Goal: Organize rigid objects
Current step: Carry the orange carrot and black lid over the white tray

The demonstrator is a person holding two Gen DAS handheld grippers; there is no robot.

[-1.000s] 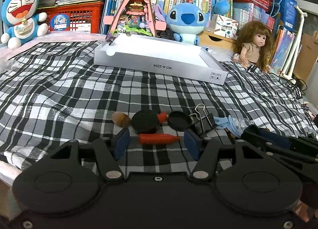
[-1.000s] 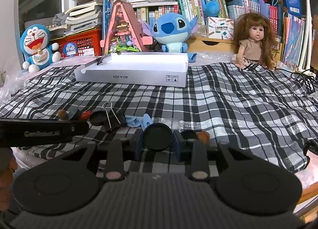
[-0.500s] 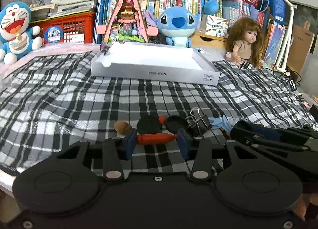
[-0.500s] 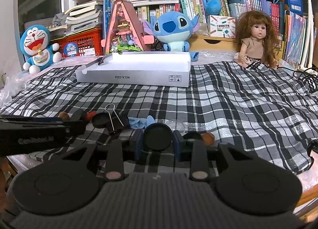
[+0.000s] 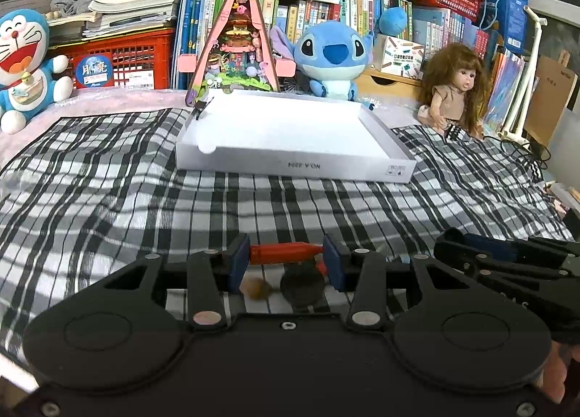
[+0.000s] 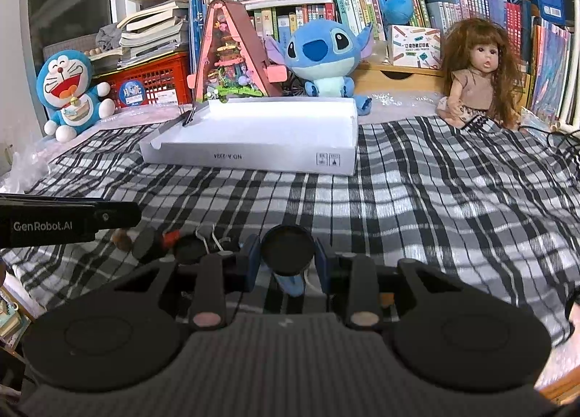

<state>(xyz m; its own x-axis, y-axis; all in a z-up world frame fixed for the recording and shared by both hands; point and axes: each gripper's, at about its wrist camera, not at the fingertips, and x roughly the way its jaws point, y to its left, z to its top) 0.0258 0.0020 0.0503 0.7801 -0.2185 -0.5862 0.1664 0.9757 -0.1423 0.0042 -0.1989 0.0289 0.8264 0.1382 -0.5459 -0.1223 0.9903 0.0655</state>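
Note:
My left gripper (image 5: 286, 258) is shut on a red marker-like stick (image 5: 286, 252), held crosswise between its blue pads and lifted off the plaid cloth. Below it lie a brown nut-like piece (image 5: 256, 288) and a black round lid (image 5: 302, 286). My right gripper (image 6: 288, 258) is shut on a black round lid (image 6: 288, 249), also raised. In the right wrist view, the brown piece (image 6: 121, 238), a black lid (image 6: 189, 249) and a binder clip (image 6: 210, 238) lie on the cloth at lower left. A shallow white box (image 5: 293, 140) (image 6: 253, 143) sits open further back.
Plush toys (image 5: 333, 58), a doll (image 5: 453, 91), a pink triangular toy house (image 5: 237, 47), a red crate (image 5: 123, 62) and bookshelves crowd the far edge behind the box. Plaid cloth (image 6: 435, 199) covers the surface. The left gripper's body (image 6: 69, 223) reaches in at left of the right wrist view.
The left gripper closed on the red stick and lifted it off the cloth toward the box. The right gripper rose slightly with its black lid.

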